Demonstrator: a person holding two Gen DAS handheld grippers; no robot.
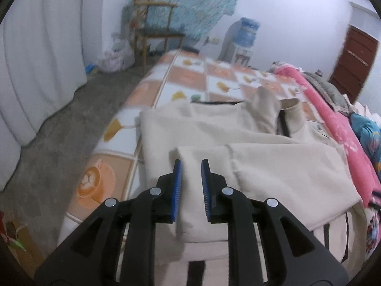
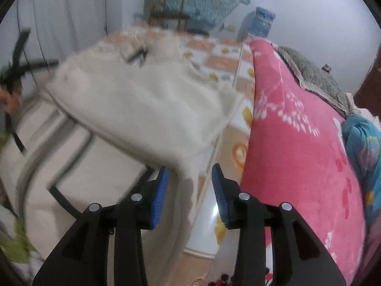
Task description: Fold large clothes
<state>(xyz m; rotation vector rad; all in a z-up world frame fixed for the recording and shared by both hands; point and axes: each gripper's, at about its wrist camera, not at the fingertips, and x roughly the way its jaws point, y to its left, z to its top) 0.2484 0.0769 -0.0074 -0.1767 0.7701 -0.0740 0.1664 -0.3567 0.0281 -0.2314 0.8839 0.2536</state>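
A large cream garment (image 1: 238, 147) with black trim lies partly folded on a bed with an orange-and-white patterned sheet (image 1: 185, 78). My left gripper (image 1: 191, 164) is open above the near folded sleeve; the cloth lies between the blue pads (image 1: 177, 186) with a gap on each side. In the right wrist view the same cream garment (image 2: 142, 104) is blurred, with a folded edge hanging down between the fingers. My right gripper (image 2: 190, 174) is open, its pads apart and not pinching the cloth.
A rolled pink blanket (image 2: 297, 143) lies along the bed's right side, with a grey blanket (image 2: 314, 71) and blue cloth (image 2: 364, 147) beyond. A wooden chair (image 1: 154, 23), water dispenser (image 1: 245, 38), white curtain (image 1: 42, 47) and brown door (image 1: 352, 62) stand around the room.
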